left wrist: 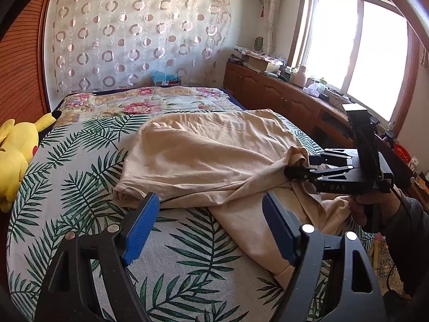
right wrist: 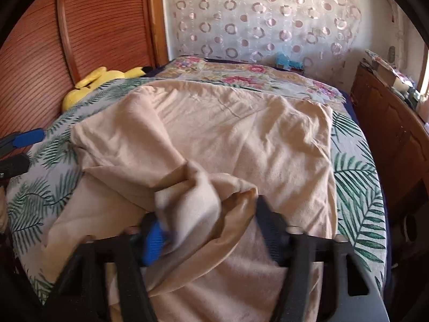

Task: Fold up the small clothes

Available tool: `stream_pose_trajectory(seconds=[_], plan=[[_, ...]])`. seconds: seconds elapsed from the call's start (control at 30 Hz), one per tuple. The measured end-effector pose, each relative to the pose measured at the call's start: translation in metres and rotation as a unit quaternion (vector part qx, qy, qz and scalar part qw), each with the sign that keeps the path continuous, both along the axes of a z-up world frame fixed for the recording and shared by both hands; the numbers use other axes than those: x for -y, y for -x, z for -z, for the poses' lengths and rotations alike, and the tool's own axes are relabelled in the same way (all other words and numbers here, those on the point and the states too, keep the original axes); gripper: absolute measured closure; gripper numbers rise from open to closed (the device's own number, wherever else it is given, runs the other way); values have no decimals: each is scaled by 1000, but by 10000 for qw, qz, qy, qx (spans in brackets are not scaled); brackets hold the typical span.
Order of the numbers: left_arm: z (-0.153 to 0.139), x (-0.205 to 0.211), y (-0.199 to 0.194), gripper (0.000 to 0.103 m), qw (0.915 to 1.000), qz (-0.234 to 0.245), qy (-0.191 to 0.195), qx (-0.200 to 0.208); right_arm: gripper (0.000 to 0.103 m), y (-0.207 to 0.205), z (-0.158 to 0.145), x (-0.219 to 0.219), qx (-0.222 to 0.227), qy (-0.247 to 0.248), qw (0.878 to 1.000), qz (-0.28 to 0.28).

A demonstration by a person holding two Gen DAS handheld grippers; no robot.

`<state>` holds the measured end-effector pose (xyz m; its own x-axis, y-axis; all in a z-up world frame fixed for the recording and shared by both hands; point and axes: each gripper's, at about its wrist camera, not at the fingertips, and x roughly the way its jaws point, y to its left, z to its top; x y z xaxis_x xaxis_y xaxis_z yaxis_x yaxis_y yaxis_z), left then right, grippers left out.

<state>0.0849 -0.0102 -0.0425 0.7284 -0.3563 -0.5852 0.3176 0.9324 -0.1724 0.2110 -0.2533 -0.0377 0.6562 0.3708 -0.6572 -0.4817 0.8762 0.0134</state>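
Observation:
A beige garment (left wrist: 203,155) lies spread on the palm-leaf bedspread (left wrist: 67,177), its near part bunched and hanging off the bed's right edge. My left gripper (left wrist: 211,214) is open and empty, just in front of the garment's near hem. My right gripper (left wrist: 291,173) comes in from the right and pinches a raised fold of the garment. In the right wrist view the garment (right wrist: 228,134) fills the middle, and a bunched fold (right wrist: 198,204) sits between the right gripper's fingers (right wrist: 152,238), blurred.
A yellow plush toy (left wrist: 16,147) lies at the bed's left edge. A floral quilt (left wrist: 150,102) covers the far end. A wooden cabinet (left wrist: 281,96) with clutter runs along the right under the window. A slatted wooden panel (right wrist: 80,26) stands at left.

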Motion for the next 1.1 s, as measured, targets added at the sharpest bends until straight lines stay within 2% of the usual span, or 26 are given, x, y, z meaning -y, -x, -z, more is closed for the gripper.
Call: stream_pose_trajectory(seconds=[0.03,0.07,0.13,0.23,0.47,0.57,0.63,0.8,1.0,1.07,1.1], plan=[[0,0,0,23,10000,2,9,1,84,2,-1,-2,-10,-27,9999,-106],[0,0,0,23,10000,-7,19,6,91,6,-1,-3,26,-19,9998,-187],[0,0,0,23,10000,-19,33,8,92,14,-1,-5,77,25,9988,-483],[-2,-2,2,23,10000,-12,88,19,93,26,-6,-5,276,52,9984,-495],[-10,-1,7,23,9999,-8,20,147,94,66,-40,34,792,-687,9942,-234],[-12,0,8,23,9998,-17,-29,210,94,86,-47,50,981,-738,9924,-102],[-14,1,9,23,9997,12,-22,236,94,96,-46,57,1059,-597,9926,-10],[-16,1,10,23,9996,9,-14,276,94,110,-32,76,930,-311,9949,216],[-17,-1,10,23,9993,-72,-99,360,93,106,-4,82,461,-49,9980,433],[-19,-3,11,23,9990,-141,-132,412,79,104,-4,79,407,52,9981,462],[-20,-4,11,23,9990,-150,-121,414,75,105,-5,79,418,113,9978,502]])
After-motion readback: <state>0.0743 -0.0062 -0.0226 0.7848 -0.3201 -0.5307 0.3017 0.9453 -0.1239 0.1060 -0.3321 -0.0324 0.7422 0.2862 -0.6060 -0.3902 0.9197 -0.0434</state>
